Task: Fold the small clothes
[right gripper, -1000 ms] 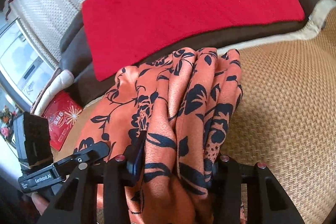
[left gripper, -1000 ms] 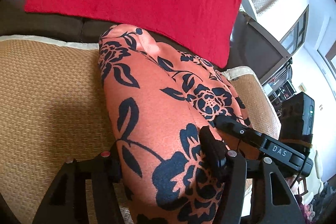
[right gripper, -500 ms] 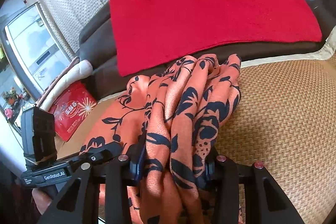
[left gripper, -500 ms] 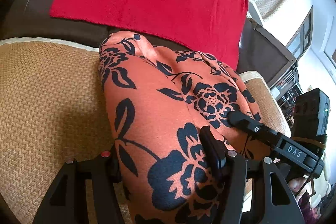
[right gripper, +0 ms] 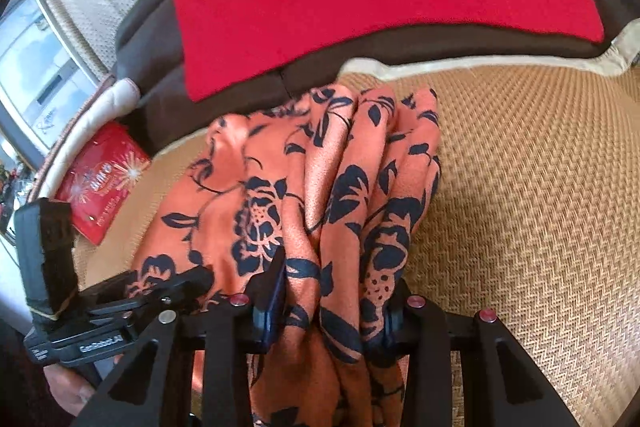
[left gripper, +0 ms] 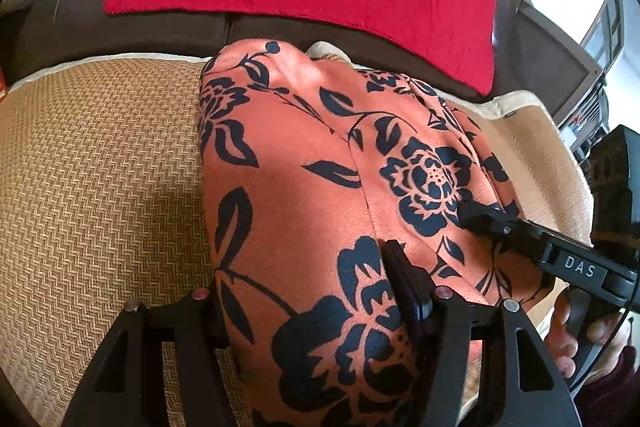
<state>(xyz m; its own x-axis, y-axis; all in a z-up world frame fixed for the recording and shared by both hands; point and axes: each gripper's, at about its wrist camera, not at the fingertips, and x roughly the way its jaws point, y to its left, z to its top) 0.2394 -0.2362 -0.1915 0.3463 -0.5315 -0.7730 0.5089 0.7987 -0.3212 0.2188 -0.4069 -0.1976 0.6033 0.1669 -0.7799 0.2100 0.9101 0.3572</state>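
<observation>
orange garment (left gripper: 304,195) with a navy floral print, leaves and big blooms, satiny sheen. from my left wrist view it drapes as one broad smooth panel with a seam running down it, far end bunched up against the dark sofa back. from my right wrist view the same garment (right gripper: 340,195) is gathered into several lengthwise pleats, folds stacked side by side. it lies on the woven tan seat mat (left gripper: 100,187), far edge reaching the mat's cream border. near end rises off the mat toward both cameras. i can't tell what kind of garment it is.
</observation>
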